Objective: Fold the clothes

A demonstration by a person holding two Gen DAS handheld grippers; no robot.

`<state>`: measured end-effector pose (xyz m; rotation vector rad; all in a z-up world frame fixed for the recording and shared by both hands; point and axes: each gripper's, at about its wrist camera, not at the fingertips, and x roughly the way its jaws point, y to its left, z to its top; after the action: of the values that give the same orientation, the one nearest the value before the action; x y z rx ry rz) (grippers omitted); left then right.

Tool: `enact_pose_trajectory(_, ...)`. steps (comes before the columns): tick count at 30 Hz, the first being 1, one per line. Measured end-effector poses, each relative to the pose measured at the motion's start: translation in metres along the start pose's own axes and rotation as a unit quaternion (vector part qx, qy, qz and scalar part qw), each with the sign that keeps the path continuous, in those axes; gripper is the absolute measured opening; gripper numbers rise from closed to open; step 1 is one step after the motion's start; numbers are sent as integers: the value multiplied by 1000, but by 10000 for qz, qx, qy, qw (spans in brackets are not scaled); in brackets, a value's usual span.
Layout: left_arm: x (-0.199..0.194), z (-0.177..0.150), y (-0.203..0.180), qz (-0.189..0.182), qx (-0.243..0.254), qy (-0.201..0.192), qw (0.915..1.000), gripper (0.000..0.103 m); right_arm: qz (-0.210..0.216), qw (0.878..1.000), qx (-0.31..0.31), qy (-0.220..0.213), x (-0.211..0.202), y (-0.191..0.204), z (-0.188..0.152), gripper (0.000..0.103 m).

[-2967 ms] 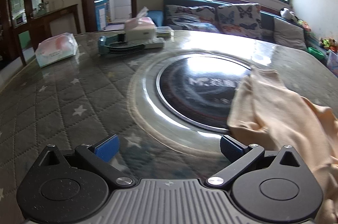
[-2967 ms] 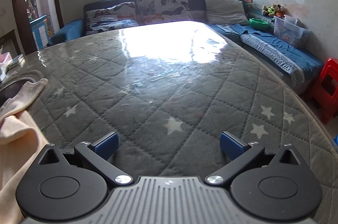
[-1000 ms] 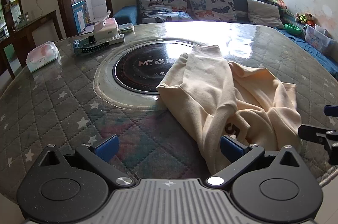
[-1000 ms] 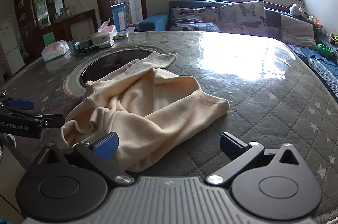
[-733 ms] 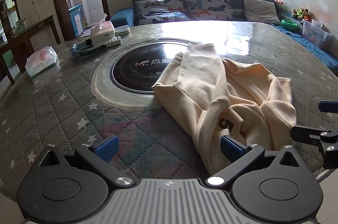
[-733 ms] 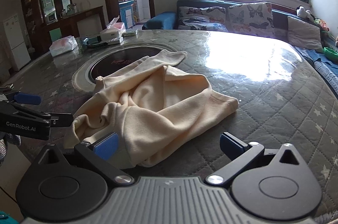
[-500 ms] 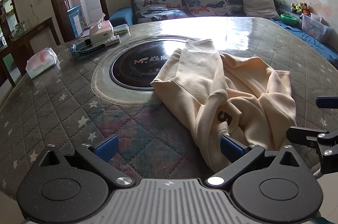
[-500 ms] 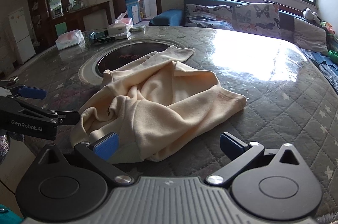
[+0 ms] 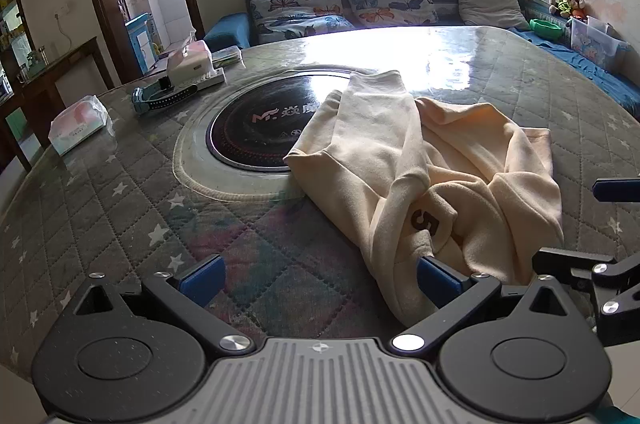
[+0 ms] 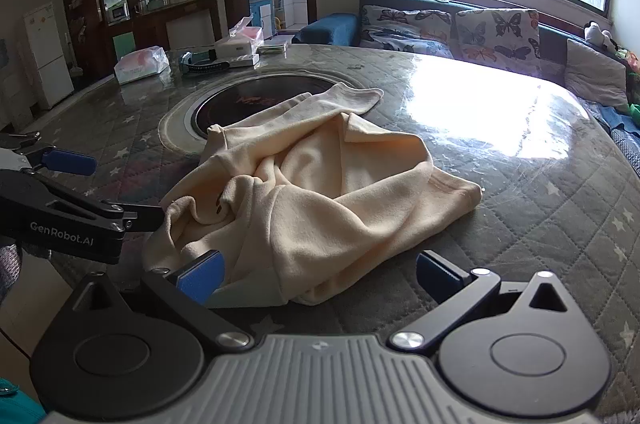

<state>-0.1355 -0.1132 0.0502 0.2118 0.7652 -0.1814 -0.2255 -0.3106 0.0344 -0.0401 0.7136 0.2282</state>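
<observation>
Since three seconds ago we have swung both tongs round from bare tabletop to face the cream garment (image 9: 404, 160), which now fills the middle of both views, and over the last second we have crept closer to its near edge. Our left gripper (image 9: 318, 278) stands wide open and holds nothing; its right-hand pad (image 9: 436, 280) sits just beside the garment's near hem, though we cannot tell whether it touches. Our right gripper (image 10: 318, 274) is equally wide open and empty, its left-hand pad (image 10: 200, 276) close against the crumpled near fold. The garment lies bunched straight ahead of both tongs on the quilted table (image 9: 120, 192), a dark "5" showing on it, one sleeve reaching away onto the round black hob (image 9: 256, 120). Beyond, far left of our left gripper, rest a tissue pack (image 9: 78, 124) and a tissue box (image 9: 188, 58).
</observation>
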Motion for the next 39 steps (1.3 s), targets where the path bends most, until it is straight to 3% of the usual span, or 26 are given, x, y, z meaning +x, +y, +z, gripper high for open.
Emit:
enact_pose_trajectory(17,9,38,2,-53,52,-300,9995,103,-180,9997,-71,-181,7,-14,24,103)
enact_pose_trajectory(28,37,71,-21,-530,471,-535,9961,103,-493,9986,92,-176,43,-52,52,101)
enact_pose_trajectory(33,52,81,-30,-998,607,-542,9917,102,-670,9973,292,-57,65,-76,62,92)
enact_pose_trajectory(36,64,85,-36,-1099,721,-495,9901,98,-593,9971,471,25,77,-89,67,88)
enact_pose_trajectory(39,73,85,-37,-1131,775,-383,9898,84,-523,9974,482,78,86,-93,71,81)
